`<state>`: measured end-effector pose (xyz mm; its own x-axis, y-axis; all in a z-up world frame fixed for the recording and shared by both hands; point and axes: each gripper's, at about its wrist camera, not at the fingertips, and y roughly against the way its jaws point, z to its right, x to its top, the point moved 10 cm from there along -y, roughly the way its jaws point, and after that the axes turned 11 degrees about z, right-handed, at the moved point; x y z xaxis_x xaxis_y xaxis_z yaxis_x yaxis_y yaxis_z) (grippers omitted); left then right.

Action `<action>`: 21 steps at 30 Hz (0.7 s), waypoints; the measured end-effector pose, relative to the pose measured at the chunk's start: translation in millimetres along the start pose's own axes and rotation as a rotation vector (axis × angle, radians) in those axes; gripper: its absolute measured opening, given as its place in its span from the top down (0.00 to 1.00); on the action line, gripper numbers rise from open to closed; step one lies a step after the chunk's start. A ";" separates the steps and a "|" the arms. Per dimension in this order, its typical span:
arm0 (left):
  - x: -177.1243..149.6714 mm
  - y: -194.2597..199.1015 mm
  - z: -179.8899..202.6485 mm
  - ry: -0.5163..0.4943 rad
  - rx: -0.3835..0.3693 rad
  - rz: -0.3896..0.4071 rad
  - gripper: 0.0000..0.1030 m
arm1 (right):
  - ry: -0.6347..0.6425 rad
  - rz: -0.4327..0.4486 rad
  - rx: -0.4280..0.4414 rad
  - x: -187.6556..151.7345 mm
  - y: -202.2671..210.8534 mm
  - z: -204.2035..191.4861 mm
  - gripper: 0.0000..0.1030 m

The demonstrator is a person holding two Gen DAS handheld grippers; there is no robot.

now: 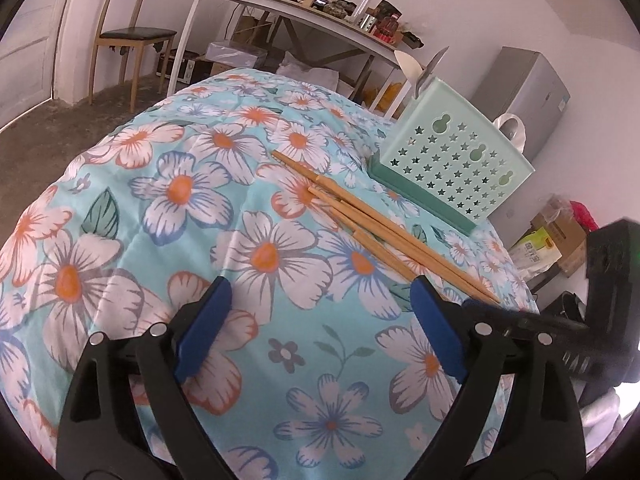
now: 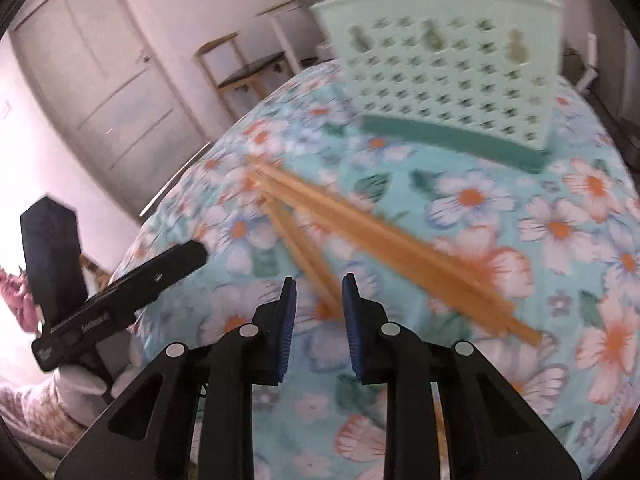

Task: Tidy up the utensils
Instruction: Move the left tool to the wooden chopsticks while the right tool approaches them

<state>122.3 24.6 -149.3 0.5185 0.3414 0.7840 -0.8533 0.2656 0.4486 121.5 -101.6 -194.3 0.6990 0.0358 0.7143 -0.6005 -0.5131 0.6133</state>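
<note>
Several wooden chopsticks (image 1: 372, 216) lie in a loose pile on the floral cloth, in front of a mint green utensil holder (image 1: 452, 160) with star holes. A white spoon (image 1: 408, 65) and a metal utensil stick up from the holder. My left gripper (image 1: 324, 312) is open and empty, just short of the chopsticks' near ends. In the blurred right wrist view the chopsticks (image 2: 360, 232) reach toward my right gripper (image 2: 319, 312), whose jaws stand partly open with one chopstick's end between them, not clamped. The holder (image 2: 444, 68) stands beyond.
The table has a blue floral cloth (image 1: 248, 208). A wooden chair (image 1: 128, 36) and a long cluttered desk (image 1: 304, 12) stand behind. A grey cabinet (image 1: 524, 92) and boxes are at the right. The other gripper's body (image 2: 116, 292) shows at the left.
</note>
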 end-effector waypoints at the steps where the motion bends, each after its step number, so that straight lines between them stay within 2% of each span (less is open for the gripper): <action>1: 0.1 0.0 0.1 0.001 -0.001 0.000 0.16 | 0.007 -0.034 0.010 -9.1 -6.0 -4.6 0.77; 4: 0.0 0.0 0.2 0.000 0.000 -0.001 0.16 | 0.064 -0.023 -0.001 -13.6 -4.1 -13.1 0.76; 7: -0.2 0.1 0.2 -0.002 0.002 -0.001 0.16 | 0.037 -0.009 0.004 -10.5 4.2 -9.1 0.76; 9: -0.4 0.6 -0.2 -0.004 0.000 -0.001 0.16 | 0.023 0.022 -0.038 -2.8 15.3 4.1 0.75; 11: -0.1 0.4 0.2 -0.003 -0.001 0.000 0.16 | -0.016 0.063 -0.068 6.2 27.8 20.0 0.68; 13: -0.5 0.4 0.3 -0.006 0.002 -0.002 0.16 | -0.093 0.114 -0.087 14.8 43.8 42.8 0.57; 14: -0.5 0.5 0.4 -0.007 0.003 -0.003 0.16 | -0.133 0.126 -0.087 15.6 48.4 52.9 0.56; 17: -0.9 0.3 2.6 -0.029 0.011 -0.015 0.16 | -0.267 0.109 -0.084 4.5 51.5 82.0 0.48; 19: -1.6 -0.2 4.6 -0.048 0.021 -0.022 0.16 | -0.340 0.080 -0.061 -8.3 46.2 94.5 0.45; 21: -1.6 -0.5 5.7 -0.059 0.029 -0.028 0.16 | -0.367 0.122 -0.012 -7.6 49.0 95.1 0.40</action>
<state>121.6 18.7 -148.4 0.5386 0.2803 0.7946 -0.8403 0.2476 0.4823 123.7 -208.6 -201.7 0.7134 -0.3354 0.6154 -0.6908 -0.4843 0.5369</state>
